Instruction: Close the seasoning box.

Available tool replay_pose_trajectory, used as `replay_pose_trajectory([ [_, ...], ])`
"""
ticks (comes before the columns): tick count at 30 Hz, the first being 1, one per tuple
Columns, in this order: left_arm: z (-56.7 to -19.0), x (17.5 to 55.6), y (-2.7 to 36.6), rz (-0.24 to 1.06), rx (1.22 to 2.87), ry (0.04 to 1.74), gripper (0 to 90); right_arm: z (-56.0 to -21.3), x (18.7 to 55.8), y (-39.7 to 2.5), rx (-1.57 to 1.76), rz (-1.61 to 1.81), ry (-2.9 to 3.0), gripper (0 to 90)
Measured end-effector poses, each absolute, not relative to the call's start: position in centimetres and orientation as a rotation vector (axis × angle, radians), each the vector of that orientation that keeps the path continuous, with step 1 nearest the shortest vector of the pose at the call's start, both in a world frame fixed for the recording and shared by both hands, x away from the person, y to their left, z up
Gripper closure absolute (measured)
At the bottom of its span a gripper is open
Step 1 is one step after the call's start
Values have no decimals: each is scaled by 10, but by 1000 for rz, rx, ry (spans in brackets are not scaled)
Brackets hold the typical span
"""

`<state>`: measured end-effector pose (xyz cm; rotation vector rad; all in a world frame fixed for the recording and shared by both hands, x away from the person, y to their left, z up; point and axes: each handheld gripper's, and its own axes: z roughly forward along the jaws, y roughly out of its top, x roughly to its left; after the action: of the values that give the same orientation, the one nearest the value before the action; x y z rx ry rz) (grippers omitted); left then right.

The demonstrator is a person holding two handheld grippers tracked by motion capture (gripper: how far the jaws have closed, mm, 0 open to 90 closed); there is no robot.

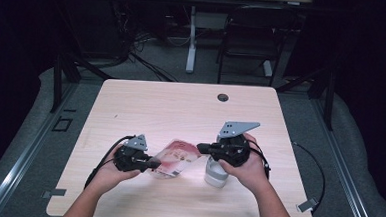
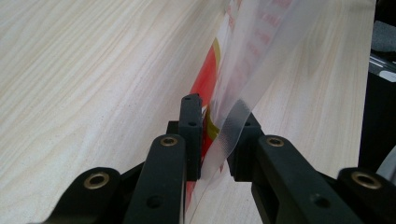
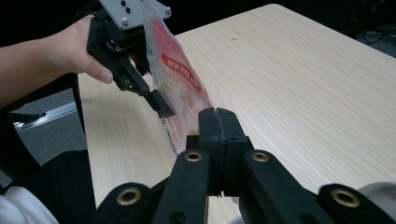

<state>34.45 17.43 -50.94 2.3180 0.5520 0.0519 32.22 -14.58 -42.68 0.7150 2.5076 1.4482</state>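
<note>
Item: pouch, red/white printed plastic w/ clear sealed edge, held up off the desk near its front centre, between both grippers.

Left gripper: jaws closed on pouch's clear edge; in left gripper view the film runs between the two pads, pinched, pouch rising away from them at a tilt. Person's left hand wraps the gripper body.

Right gripper: in right gripper view jaws look fully together, pad to pad. Pouch's lower corner sits just behind/beside the tips; cannot tell whether any film is caught between them. High view shows tips at pouch's right end, touching or nearly so.

White cylindrical object, prob. a cup or small container, on desk below right hand; details too small to tell.

Desk otherwise: light wood grain, grommet hole at far edge. Chair and cables on floor beyond.

Status (judged): pouch picked up and secured at one end = done. Second hold at opposite end unconfirmed. Remaining, likely: pull open or tip pouch toward white container; pouch appears still sealed, nothing poured out.
</note>
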Motion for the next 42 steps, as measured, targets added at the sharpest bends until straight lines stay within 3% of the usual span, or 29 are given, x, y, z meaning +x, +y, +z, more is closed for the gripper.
replay_pose_trajectory([
  [20,-516,343,182,70,2322,568,775,-427,326,-130,690,1428,2528,792],
  [32,-515,344,189,48,2299,587,709,-421,326,-113,588,1362,2565,856],
  [42,-507,341,197,61,2280,599,665,-418,327,-103,556,1354,2575,849],
])
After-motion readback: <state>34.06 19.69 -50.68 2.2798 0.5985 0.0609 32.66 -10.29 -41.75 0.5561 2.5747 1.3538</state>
